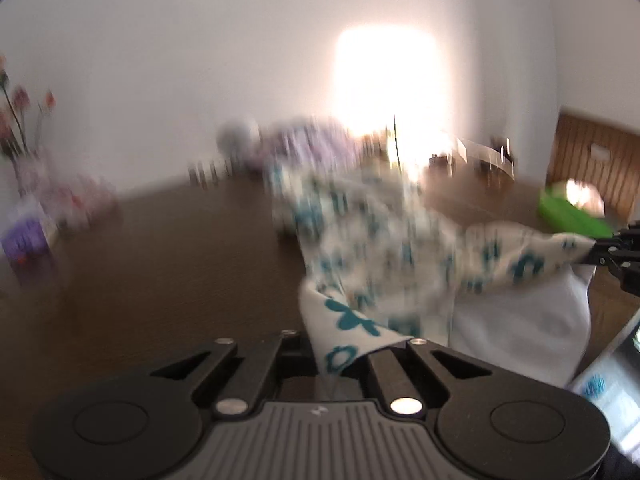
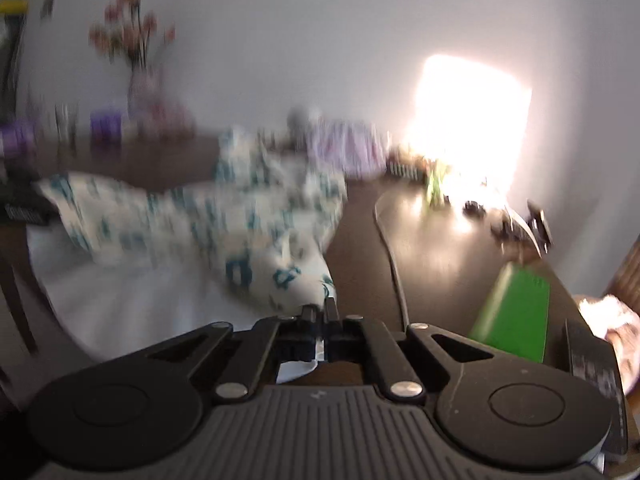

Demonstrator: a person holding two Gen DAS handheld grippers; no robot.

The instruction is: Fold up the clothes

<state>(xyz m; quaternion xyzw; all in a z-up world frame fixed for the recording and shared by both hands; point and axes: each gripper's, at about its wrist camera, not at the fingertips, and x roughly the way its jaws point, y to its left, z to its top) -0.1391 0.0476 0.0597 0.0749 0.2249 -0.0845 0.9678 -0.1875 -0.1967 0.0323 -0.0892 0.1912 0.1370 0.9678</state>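
Dark glossy wooden table (image 1: pixel 160 264) under a pale wall, one soft white garment (image 1: pixel 384 264) with teal flower print stretched between two black grippers, left gripper (image 1: pixel 340 356) clamped on one corner, right gripper (image 2: pixel 320 312) pinching the other, both tilted slightly downward, one green box (image 2: pixel 516 320) right of the right gripper.

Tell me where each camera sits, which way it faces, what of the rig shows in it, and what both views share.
Left wrist: on the left gripper, looking along its fingers over the dark table; shut on the patterned garment, with the right gripper at the right edge.
Right wrist: on the right gripper, facing the same wall; shut on the garment's other end.
Shared: garment, table, green box, bright window.
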